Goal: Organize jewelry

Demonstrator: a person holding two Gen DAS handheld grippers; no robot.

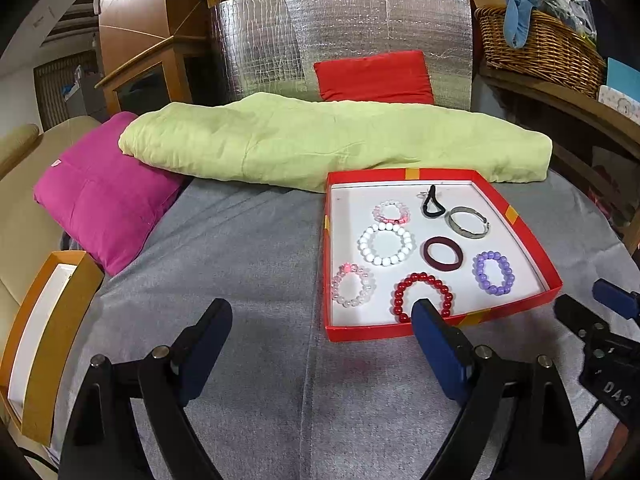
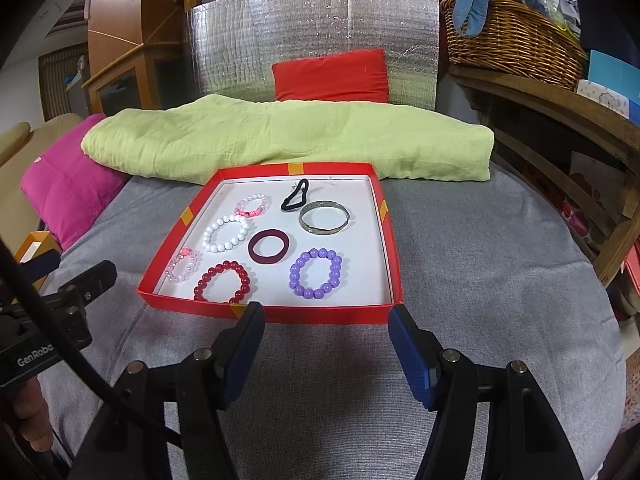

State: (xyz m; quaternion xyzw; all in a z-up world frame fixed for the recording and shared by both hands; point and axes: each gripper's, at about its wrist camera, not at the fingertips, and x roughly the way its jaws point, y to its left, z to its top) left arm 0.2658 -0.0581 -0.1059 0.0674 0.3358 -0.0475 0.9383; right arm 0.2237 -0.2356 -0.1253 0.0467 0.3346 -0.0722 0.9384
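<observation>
Red bead bracelet [image 1: 423,294] sits partly hidden behind the left tongs [image 1: 322,320], which, like the right tongs [image 2: 326,324], gape empty.

You see a red tray [image 2: 276,314] with a white floor and orange tape patches on its rim. In it lie a purple bead bracelet [image 2: 316,274], a dark red bead bracelet [image 2: 222,282], a white bead bracelet [image 2: 226,233], a maroon ring [image 2: 268,249], a silver bangle [image 2: 325,217] and a black hair tie [image 2: 295,196]. The cloth [image 2: 480,280] beneath is grey. Behind lie a lime-green blanket [image 2: 288,140] and a magenta cushion [image 2: 68,196].
</observation>
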